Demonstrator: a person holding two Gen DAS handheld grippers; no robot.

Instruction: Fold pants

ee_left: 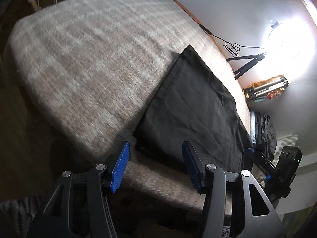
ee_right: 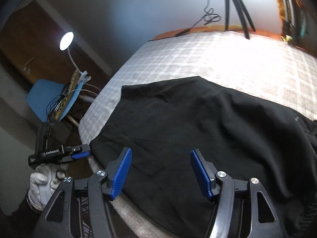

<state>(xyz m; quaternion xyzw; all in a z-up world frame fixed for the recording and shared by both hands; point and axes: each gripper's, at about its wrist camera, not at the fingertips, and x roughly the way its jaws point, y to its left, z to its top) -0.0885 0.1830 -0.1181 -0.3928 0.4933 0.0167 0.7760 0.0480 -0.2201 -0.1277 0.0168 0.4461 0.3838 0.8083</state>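
Black pants point(ee_left: 190, 109) lie folded flat on a bed with a checked beige cover point(ee_left: 89, 49), near its front edge. My left gripper point(ee_left: 156, 166) is open and empty, just in front of the pants' near left corner. In the right wrist view the pants point(ee_right: 188, 130) spread wide across the bed. My right gripper point(ee_right: 160, 170) is open and empty, over the pants' near edge. The left gripper also shows there point(ee_right: 83, 152), at the pants' left corner, held by a gloved hand. The right gripper shows at the far right of the left view point(ee_left: 257, 154).
A bright ring light point(ee_left: 287, 41) on a tripod point(ee_left: 247, 63) stands at the bed's far side with a black cable point(ee_left: 198, 21). A blue chair point(ee_right: 49, 101) with a desk lamp point(ee_right: 67, 40) stands left of the bed. Clothes point(ee_left: 265, 129) are piled at the right.
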